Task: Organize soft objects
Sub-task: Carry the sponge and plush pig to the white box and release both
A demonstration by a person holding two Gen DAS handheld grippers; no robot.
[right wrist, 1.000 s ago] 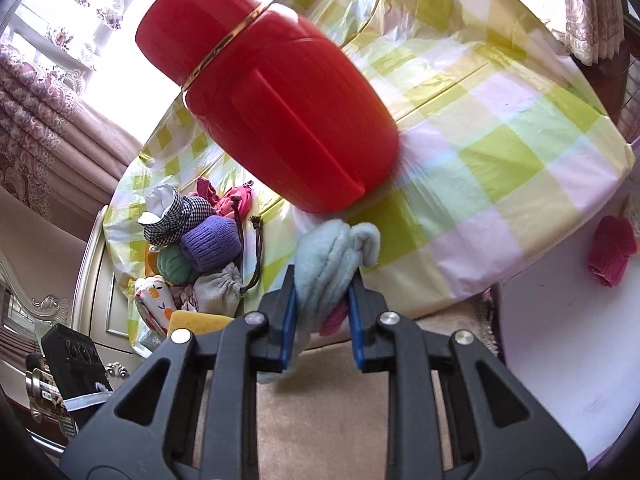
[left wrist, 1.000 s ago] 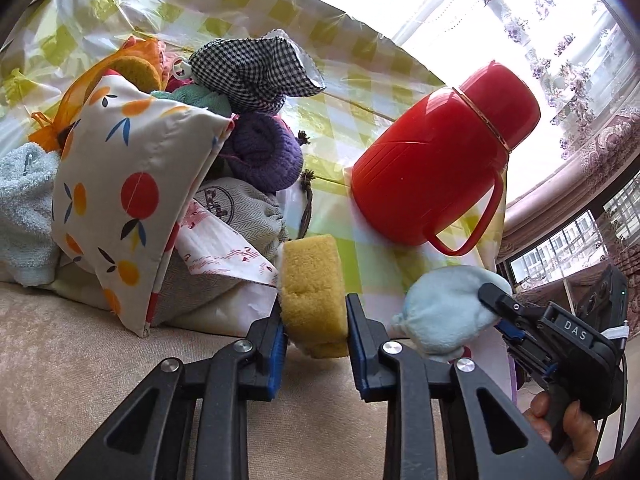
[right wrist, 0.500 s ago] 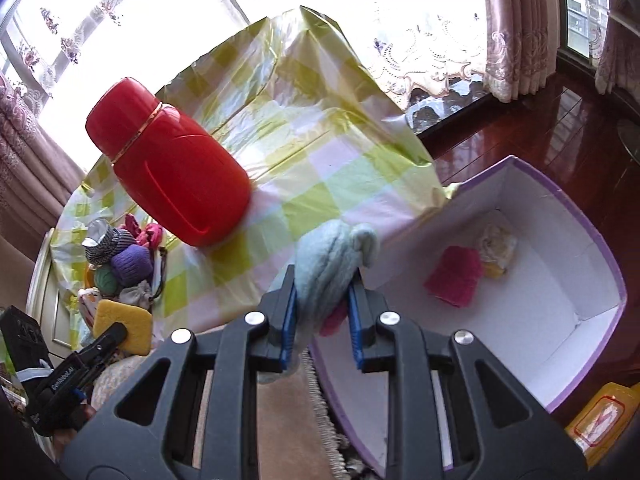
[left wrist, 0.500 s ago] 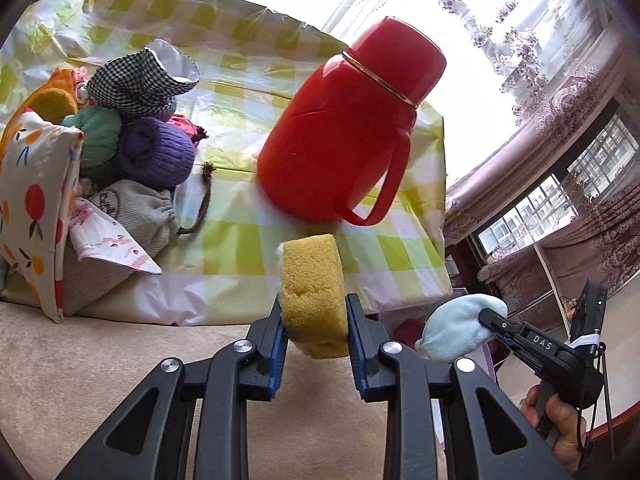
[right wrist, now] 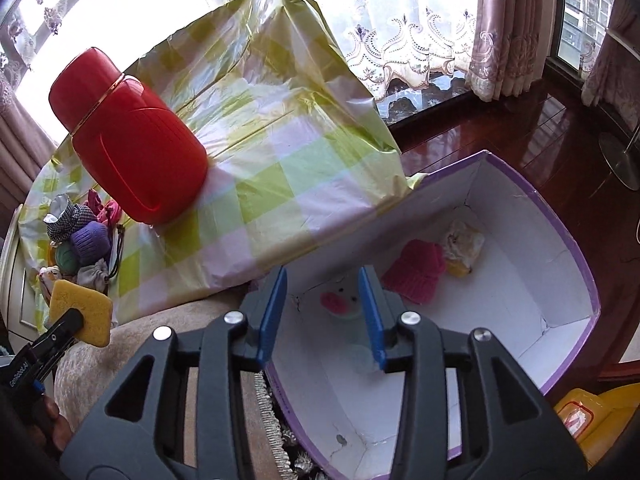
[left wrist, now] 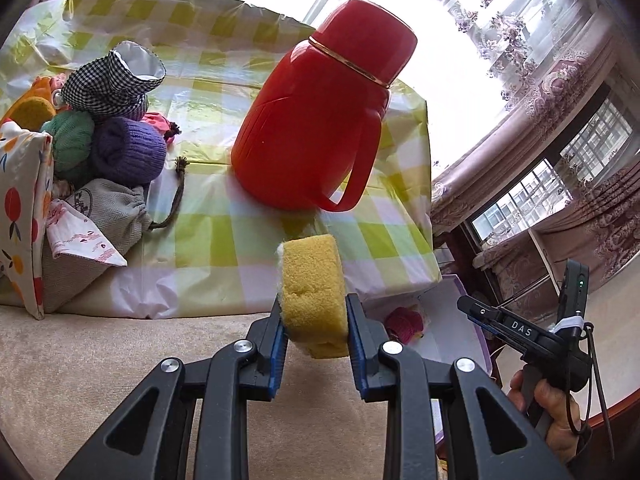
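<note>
My left gripper (left wrist: 314,308) is shut on a yellow sponge (left wrist: 312,280), held above the beige cushion near the table's edge. The same sponge (right wrist: 82,312) appears at the far left of the right wrist view. My right gripper (right wrist: 324,280) hangs over the white, purple-rimmed box (right wrist: 560,216) with its jaws opening. A light blue plush toy (right wrist: 340,304) with a pink patch lies blurred below the jaws, free of the pads. A pink knit piece (right wrist: 416,272) and a pale yellow soft item (right wrist: 464,240) lie in the box.
A red thermos jug (left wrist: 320,120) stands on the green-checked tablecloth (left wrist: 224,240). Left of it is a pile of soft things: purple roll (left wrist: 128,156), green roll (left wrist: 72,140), checked pouch (left wrist: 108,84), grey drawstring bag (left wrist: 108,212). A yellow container (right wrist: 592,412) sits beside the box.
My right gripper swung from the table to above the box, then opened, and the blue plush dropped out of it. My left gripper moved right, still holding the sponge.
</note>
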